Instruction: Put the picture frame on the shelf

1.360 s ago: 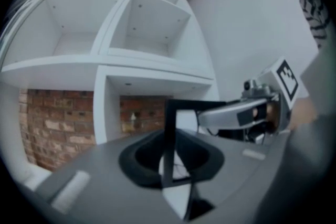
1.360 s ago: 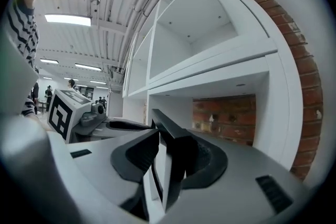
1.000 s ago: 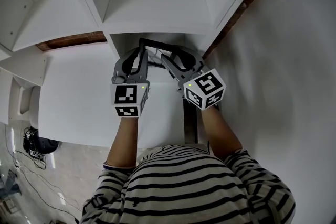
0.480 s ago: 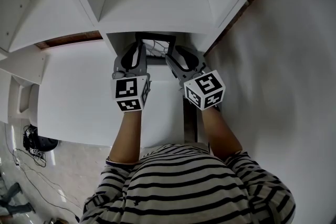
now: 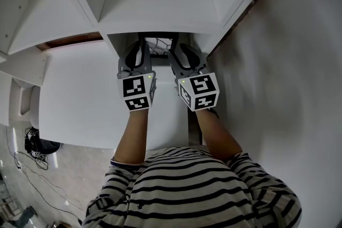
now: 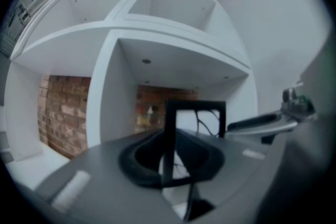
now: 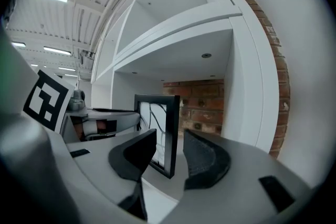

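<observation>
A black picture frame (image 5: 158,40) stands upright inside the lower compartment of the white shelf (image 5: 160,13), mostly hidden under the shelf board in the head view. My left gripper (image 5: 138,56) is shut on the frame's left side bar. In the left gripper view the frame (image 6: 197,106) rises between the dark pads of that gripper (image 6: 170,157). My right gripper (image 5: 184,56) is open. In the right gripper view the frame's right bar (image 7: 172,113) stands between that gripper's (image 7: 170,152) pads with a gap on each side.
A red brick wall (image 7: 202,105) closes the back of the compartment. A white upright panel (image 7: 247,86) bounds it on the right, another panel (image 6: 102,97) on the left. A white ledge (image 5: 80,93) lies to the left. Cables (image 5: 37,160) lie on the floor.
Both grippers have pushed forward, carrying the frame further under the shelf board. The right gripper has swung left and squared up beside the left one.
</observation>
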